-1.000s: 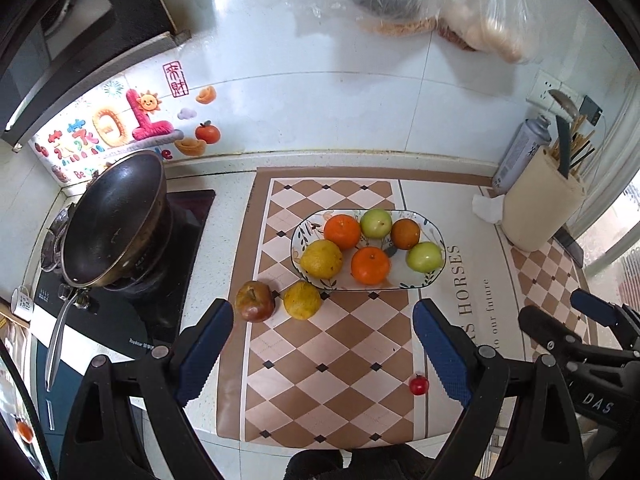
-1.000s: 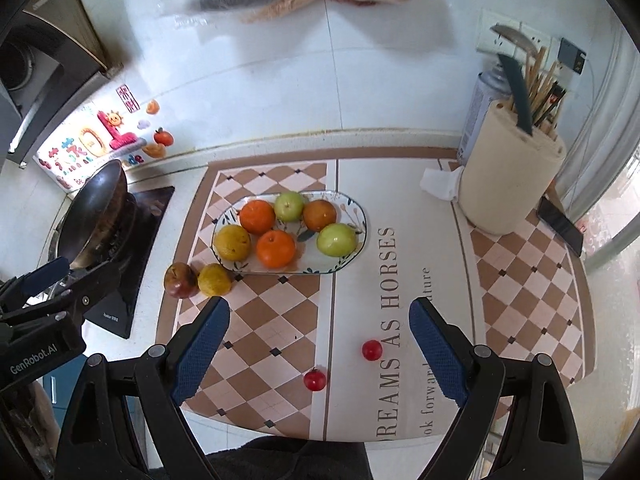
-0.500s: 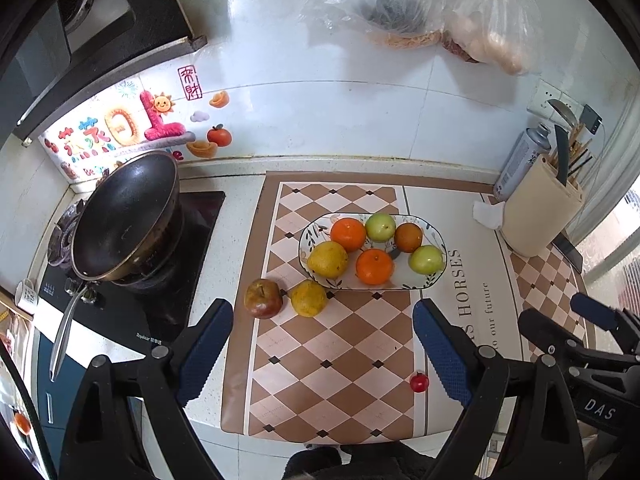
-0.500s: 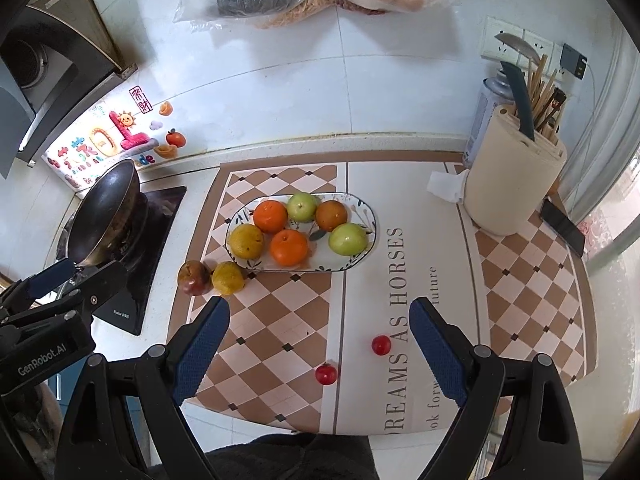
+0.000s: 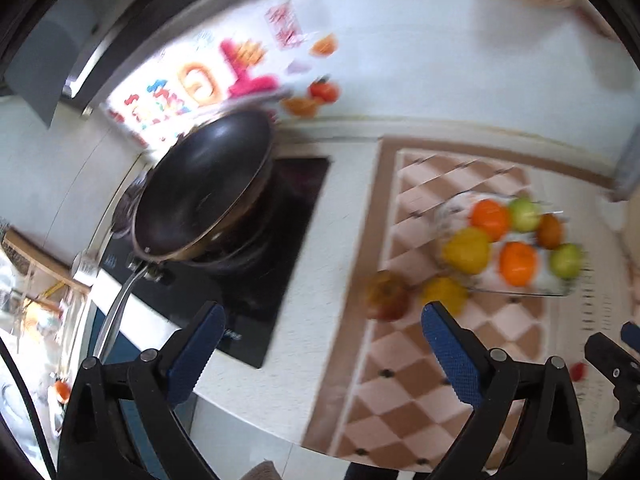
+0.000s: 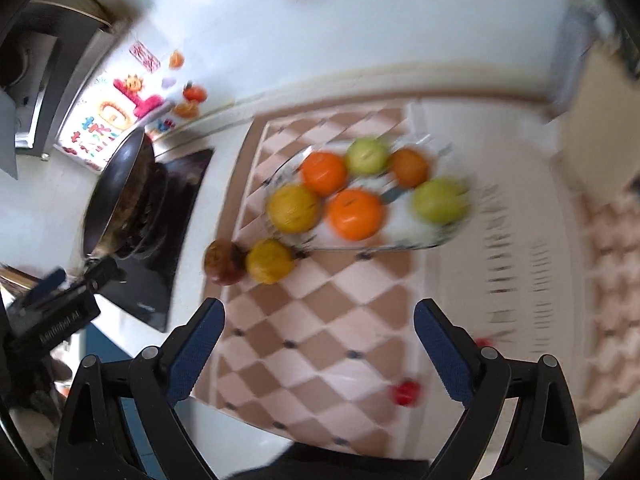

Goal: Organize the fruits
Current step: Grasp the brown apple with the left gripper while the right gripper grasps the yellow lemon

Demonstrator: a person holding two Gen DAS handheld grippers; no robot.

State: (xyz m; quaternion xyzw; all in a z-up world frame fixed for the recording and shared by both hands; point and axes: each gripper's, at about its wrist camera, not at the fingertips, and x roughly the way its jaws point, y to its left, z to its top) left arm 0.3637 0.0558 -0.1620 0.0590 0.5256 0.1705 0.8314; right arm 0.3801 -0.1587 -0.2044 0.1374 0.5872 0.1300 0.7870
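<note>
Blue-padded left gripper (image 5: 320, 340) and right gripper (image 6: 318, 334), jaws apart and empty, have swung left since a second ago, blurring views; loose yellow fruit (image 6: 269, 261) and brownish fruit (image 6: 223, 261) sit at eleven o'clock beside the plate (image 6: 400, 240), likely next.

Both views now motion-blurred, left claw (image 5: 320, 344) swung toward the wok (image 5: 204, 188), right claw (image 6: 320, 338) nearer the plate (image 6: 416, 236)

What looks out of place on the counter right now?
Two fruits sit off the plate: a reddish-brown apple and a yellow fruit, side by side at its near-left corner on the checkered mat. A small red fruit lies loose nearer the camera. Both views are motion-blurred.
</note>
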